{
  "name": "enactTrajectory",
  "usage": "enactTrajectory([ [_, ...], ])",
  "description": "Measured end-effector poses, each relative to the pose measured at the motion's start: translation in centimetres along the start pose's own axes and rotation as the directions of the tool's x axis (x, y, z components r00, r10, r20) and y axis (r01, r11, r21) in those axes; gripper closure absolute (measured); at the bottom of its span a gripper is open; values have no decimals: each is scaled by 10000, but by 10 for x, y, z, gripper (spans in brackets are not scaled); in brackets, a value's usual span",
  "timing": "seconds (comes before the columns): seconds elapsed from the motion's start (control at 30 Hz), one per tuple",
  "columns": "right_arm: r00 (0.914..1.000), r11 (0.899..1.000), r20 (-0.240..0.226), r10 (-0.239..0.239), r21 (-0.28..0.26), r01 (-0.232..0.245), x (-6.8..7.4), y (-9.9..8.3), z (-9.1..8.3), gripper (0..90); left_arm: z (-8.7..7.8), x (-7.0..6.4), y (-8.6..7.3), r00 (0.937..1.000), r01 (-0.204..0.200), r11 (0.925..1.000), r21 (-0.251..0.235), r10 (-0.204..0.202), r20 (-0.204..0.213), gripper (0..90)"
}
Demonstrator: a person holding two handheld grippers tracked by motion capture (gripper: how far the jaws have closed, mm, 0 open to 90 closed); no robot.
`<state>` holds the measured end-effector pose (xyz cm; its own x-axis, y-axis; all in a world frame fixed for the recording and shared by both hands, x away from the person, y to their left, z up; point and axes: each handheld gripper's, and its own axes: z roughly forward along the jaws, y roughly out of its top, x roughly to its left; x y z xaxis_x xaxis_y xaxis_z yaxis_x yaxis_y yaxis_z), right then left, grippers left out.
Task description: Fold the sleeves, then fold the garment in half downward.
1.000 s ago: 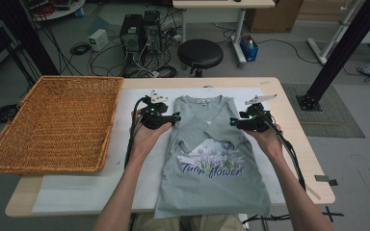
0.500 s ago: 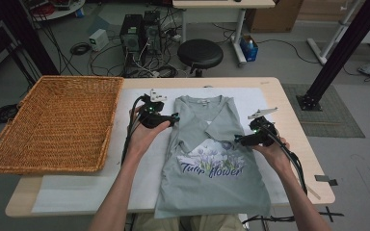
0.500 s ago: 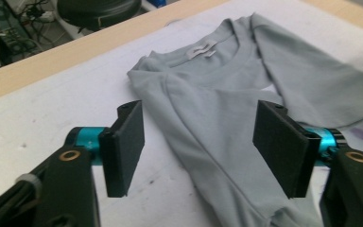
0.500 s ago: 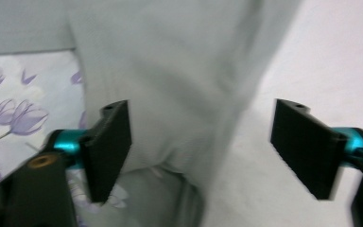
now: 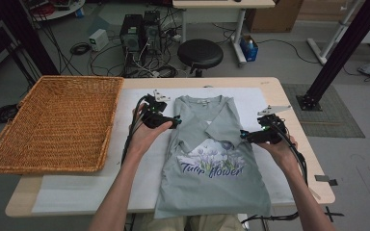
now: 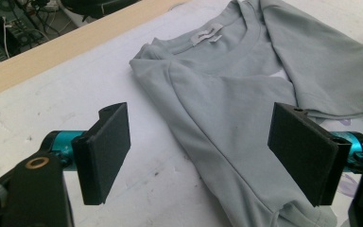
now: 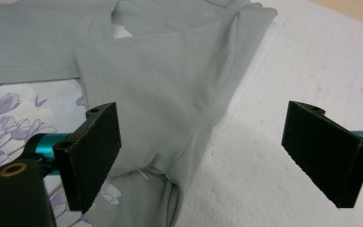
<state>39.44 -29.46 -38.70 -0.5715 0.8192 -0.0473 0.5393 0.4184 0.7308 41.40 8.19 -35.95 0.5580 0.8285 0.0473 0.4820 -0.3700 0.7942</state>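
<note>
A grey-green T-shirt [image 5: 212, 163] with a purple flower print lies flat on the white mat [image 5: 139, 168], both sleeves folded inward over the chest. My left gripper [image 5: 176, 121] hovers open at the shirt's left shoulder edge. In the left gripper view its jaws straddle the folded left sleeve [image 6: 227, 127] without touching it. My right gripper [image 5: 243, 135] is open at the shirt's right side, near the armpit. The right gripper view shows the folded right sleeve [image 7: 170, 90] between its spread jaws, one jaw over the cloth and one over the mat [image 7: 283, 71].
A large wicker basket [image 5: 53, 122] stands on the table's left part. The wooden table edge [image 5: 274, 84] runs behind the mat. Beyond it stand a black stool [image 5: 200, 54], computer cases [image 5: 139, 31] and floor cables. The shirt's hem hangs over the near edge.
My right gripper has moved down toward me along the shirt's right edge, from the shoulder to the armpit. The left gripper has stayed put.
</note>
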Motion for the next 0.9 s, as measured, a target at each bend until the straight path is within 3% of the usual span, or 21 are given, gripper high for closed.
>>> enactTrajectory([
  [0.2,9999,9999,77,128,-102,-128,-3,4,5,126,14,2,0,9995,132,9999,34,-133,301,218],
  [0.37,9999,9998,-5,168,-91,-168,-6,20,16,126,34,8,10,9990,181,9998,107,-185,411,221],
  [0.47,10000,10000,-52,20,76,-19,-9,32,30,127,53,18,19,9974,250,9994,240,-266,663,222],
  [0.57,9997,9995,-91,237,232,-234,-16,42,46,126,74,30,32,9969,312,9989,362,-337,717,222],
  [0.7,9984,9983,-236,504,306,-497,-24,48,59,126,104,44,47,9976,-173,9982,570,134,683,222],
  [0.77,9977,9972,-159,657,363,-651,-27,47,64,126,117,50,50,9975,-247,9966,790,193,682,222],
  [0.9,9968,9963,-131,787,369,-781,-30,46,67,126,137,57,40,9969,20,9923,1242,-118,783,223],
])
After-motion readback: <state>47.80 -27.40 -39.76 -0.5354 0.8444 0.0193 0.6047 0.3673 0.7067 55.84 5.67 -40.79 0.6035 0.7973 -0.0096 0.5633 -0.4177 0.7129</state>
